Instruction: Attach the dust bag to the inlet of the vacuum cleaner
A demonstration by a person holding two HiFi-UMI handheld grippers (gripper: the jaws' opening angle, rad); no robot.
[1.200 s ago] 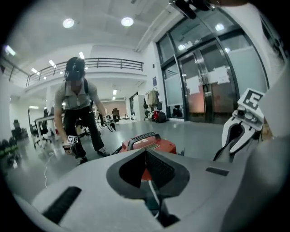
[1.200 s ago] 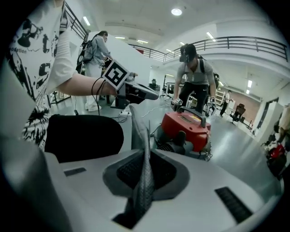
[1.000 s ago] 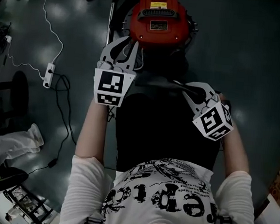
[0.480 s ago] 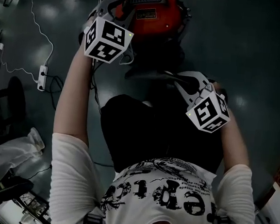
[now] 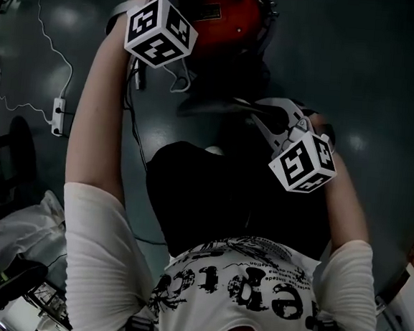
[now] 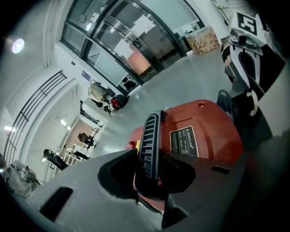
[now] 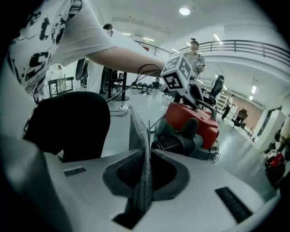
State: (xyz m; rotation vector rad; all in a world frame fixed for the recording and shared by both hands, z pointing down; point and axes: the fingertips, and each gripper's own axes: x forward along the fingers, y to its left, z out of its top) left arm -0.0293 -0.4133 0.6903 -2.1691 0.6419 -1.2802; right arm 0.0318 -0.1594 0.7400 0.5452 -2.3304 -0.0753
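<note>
the red vacuum cleaner (image 5: pixel 237 27) sits on the floor at 12 o'clock of the head view, and the grey dust bag (image 7: pixel 138 131) is drawn out just below it toward the person. 1 second ago both grippers were side by side at the bag. since then the left gripper (image 6: pixel 149 181) has swung out to 11 o'clock, rolled over and spread its jaws. they now stand apart astride the vacuum's black ribbed handle (image 6: pixel 149 136), with a gap showing on 1 side, so nothing is clamped yet. the right gripper (image 7: pixel 144 176), at 2 o'clock, has barely stirred and keeps its jaws pinched on a fold of the bag. so the bag hangs from 1 claw only, still off the ribbed black collar (image 7: pixel 174 144) that i take for the inlet, and the left looks set to steady the machine
</note>
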